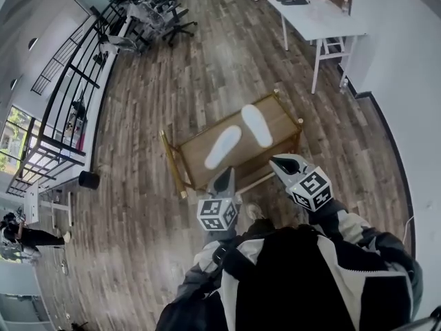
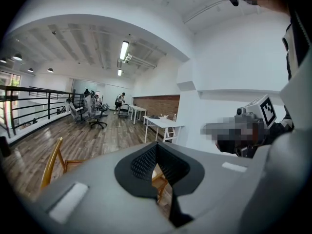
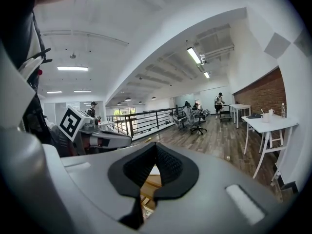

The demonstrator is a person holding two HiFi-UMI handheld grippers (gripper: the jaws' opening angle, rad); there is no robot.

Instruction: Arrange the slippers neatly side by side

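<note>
Two white slippers lie on a low wooden worktop [image 1: 195,155] on a plank floor: the left slipper [image 1: 222,147] and the right slipper [image 1: 257,125] slant into a chevron, with their far ends close together. Near the worktop's front edge hang the left gripper [image 1: 226,176] and right gripper [image 1: 281,163], fingers pressed together, pinching nothing.

Matt white slippers [image 1: 240,136] lie on a smooth wooden table [image 1: 200,150] with brassy legs.

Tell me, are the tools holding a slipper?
No, nothing is held. The left tool and right tool are shut and empty; both slippers lie on the wooden table.
</note>
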